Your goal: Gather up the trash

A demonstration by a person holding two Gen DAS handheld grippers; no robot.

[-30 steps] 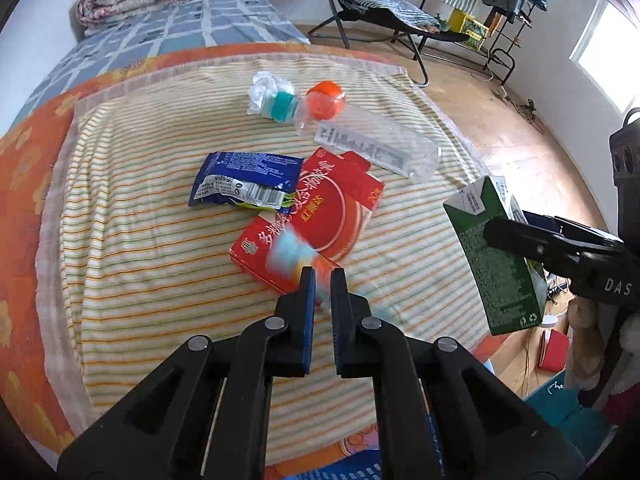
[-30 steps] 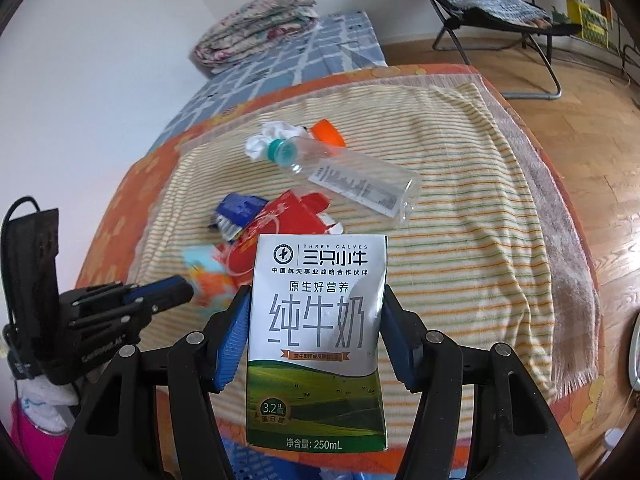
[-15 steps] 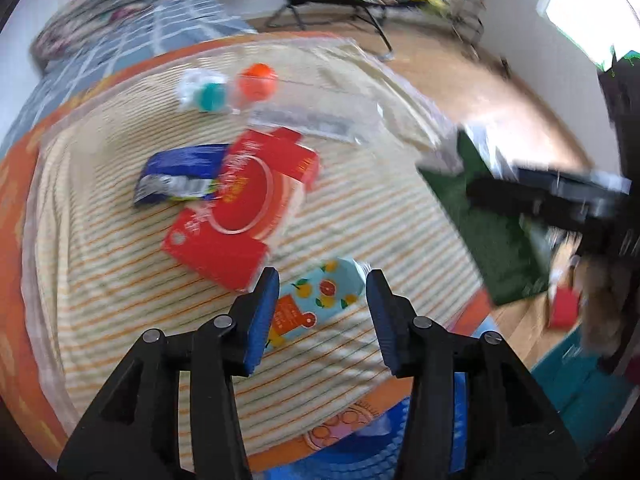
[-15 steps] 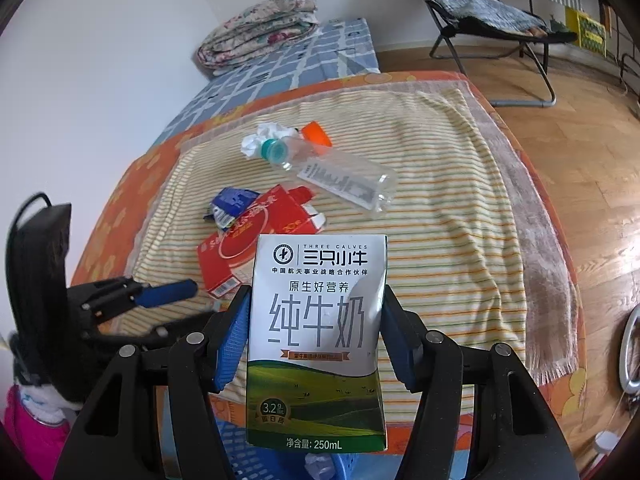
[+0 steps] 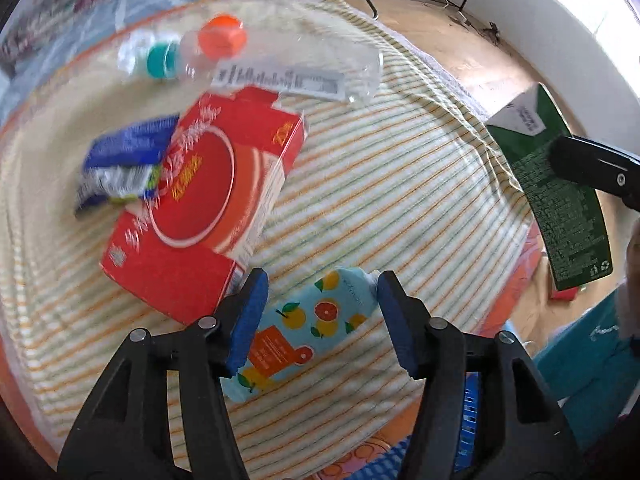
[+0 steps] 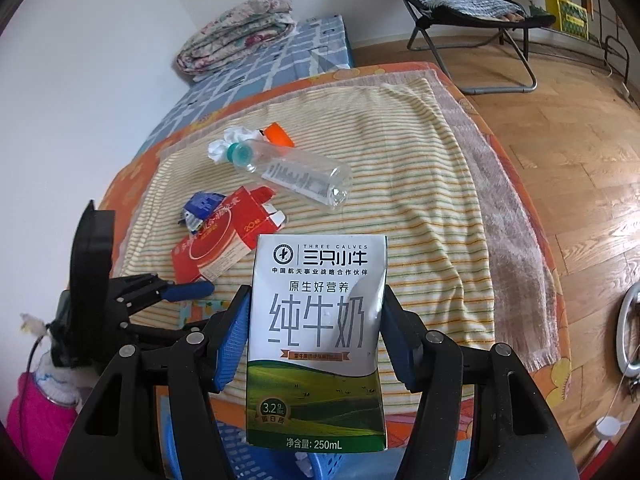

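Note:
A light blue fruit-print packet (image 5: pixel 304 332) lies flat on the striped towel (image 5: pixel 400 184), between the fingers of my left gripper (image 5: pixel 320 292). Its jaws are opening and the pads stand clear of the packet. Behind it lie a red box (image 5: pixel 200 196), a blue wrapper (image 5: pixel 120 156) and a clear bottle (image 5: pixel 288 64) with a teal cap beside an orange cap (image 5: pixel 222 36). My right gripper (image 6: pixel 316 304) is shut on a green and white milk carton (image 6: pixel 316 328), held upright over the bed's near edge. The carton (image 5: pixel 560 184) also shows at the right of the left wrist view.
A blue plastic basket (image 6: pixel 240 452) sits below the bed's near edge, under both grippers. A folded quilt (image 6: pixel 236 36) lies at the bed's far end. A folding chair (image 6: pixel 472 8) stands on the wooden floor (image 6: pixel 580 160) to the right.
My left gripper's jaws went from shut to wide apart. The fruit packet, a blur at the tips before, now lies on the towel between them. The left gripper sank closer to the bed.

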